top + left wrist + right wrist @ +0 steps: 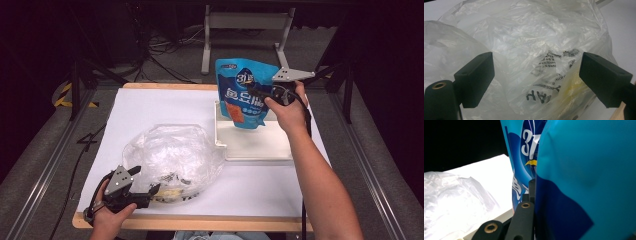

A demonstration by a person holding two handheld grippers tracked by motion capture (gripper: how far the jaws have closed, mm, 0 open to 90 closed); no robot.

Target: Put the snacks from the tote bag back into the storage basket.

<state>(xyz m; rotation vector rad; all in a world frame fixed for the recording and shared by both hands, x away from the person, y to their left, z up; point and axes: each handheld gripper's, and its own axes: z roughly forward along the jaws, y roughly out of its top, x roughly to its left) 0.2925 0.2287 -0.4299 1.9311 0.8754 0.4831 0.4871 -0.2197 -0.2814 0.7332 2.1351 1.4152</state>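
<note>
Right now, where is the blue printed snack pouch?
In the high view the blue printed snack pouch hangs upright at the table's far right, clamped in the right gripper above the shallow white tray, right of the crumpled clear plastic bag.

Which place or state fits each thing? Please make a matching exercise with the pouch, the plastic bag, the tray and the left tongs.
Things:
1. blue pouch
2. plastic bag
3. white tray
4. left tongs

Places or states:
A. open, at the near edge of the bag
B. crumpled and clear, on the left half of the table
C. held upright in the right tongs, above the tray
D. flat on the right half of the table

Pairs: 1-C, 2-B, 3-D, 4-A
</note>
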